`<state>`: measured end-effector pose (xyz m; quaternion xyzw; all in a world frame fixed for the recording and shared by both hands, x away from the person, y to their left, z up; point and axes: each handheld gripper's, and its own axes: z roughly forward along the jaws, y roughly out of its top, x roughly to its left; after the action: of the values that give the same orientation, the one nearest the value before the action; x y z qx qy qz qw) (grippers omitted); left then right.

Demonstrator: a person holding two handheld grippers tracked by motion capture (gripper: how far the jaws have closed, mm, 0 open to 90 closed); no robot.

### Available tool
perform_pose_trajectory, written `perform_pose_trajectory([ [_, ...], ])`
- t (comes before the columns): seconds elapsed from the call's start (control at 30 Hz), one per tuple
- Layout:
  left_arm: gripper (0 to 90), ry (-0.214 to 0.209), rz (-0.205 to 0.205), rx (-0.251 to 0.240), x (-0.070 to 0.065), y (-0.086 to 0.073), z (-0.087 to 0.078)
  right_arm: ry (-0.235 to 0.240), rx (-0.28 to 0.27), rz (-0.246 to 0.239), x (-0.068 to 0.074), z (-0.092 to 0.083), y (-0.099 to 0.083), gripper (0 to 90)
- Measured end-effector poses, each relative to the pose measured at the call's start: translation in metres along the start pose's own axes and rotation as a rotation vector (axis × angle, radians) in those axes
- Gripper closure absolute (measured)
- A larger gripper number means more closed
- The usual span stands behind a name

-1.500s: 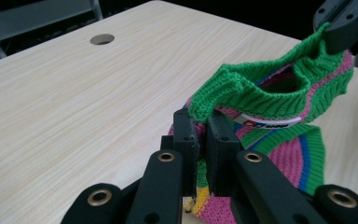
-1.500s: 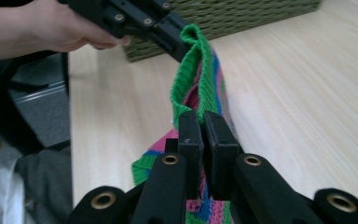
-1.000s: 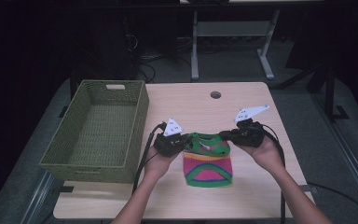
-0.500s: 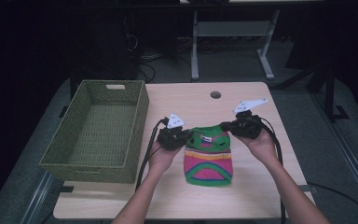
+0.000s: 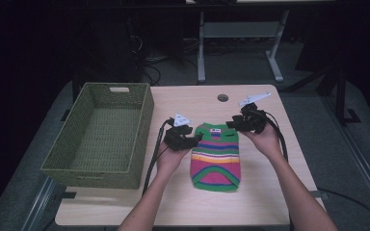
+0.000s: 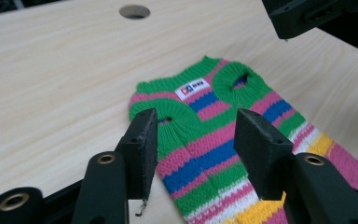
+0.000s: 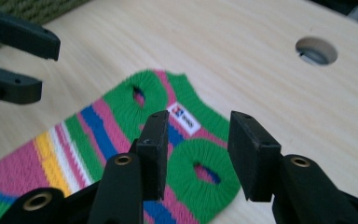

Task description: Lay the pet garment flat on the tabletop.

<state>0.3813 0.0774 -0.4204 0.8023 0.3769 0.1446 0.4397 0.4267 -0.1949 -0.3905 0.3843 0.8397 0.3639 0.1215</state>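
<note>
We judge the striped knit pet sweater point(image 5: 216, 155) laid flat, our left gripper point(image 5: 196, 140) and right gripper point(image 5: 231, 125) both parted above its armholes, so next comes regripping to fold it or move it to the green wicker basket point(image 5: 139, 120).

Striped sweater point(image 5: 216, 156) now unfolded flat, L tongs point(image 5: 195, 140) & R tongs point(image 5: 231, 124) opened, off garment

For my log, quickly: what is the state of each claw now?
Left claw: open, holding nothing, above the striped knit garment.
Right claw: open, holding nothing, above the same garment.
</note>
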Motion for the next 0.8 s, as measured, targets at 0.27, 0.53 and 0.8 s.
perform_pose_trajectory([
  [0.27, 69.2, -0.096, 0.028, 0.082, -0.003, -0.012, 0.007, 0.083, 0.058, 0.015, -0.001, -0.001, -0.019, 64.7],
  [0.53, 88.0, -0.138, 0.102, 0.203, -0.016, -0.022, 0.024, 0.176, 0.231, -0.013, 0.007, 0.021, -0.041, 84.0],
  [0.8, 86.9, -0.139, 0.100, 0.255, -0.017, -0.028, 0.032, 0.181, 0.282, -0.009, 0.007, 0.039, -0.047, 83.8],
])
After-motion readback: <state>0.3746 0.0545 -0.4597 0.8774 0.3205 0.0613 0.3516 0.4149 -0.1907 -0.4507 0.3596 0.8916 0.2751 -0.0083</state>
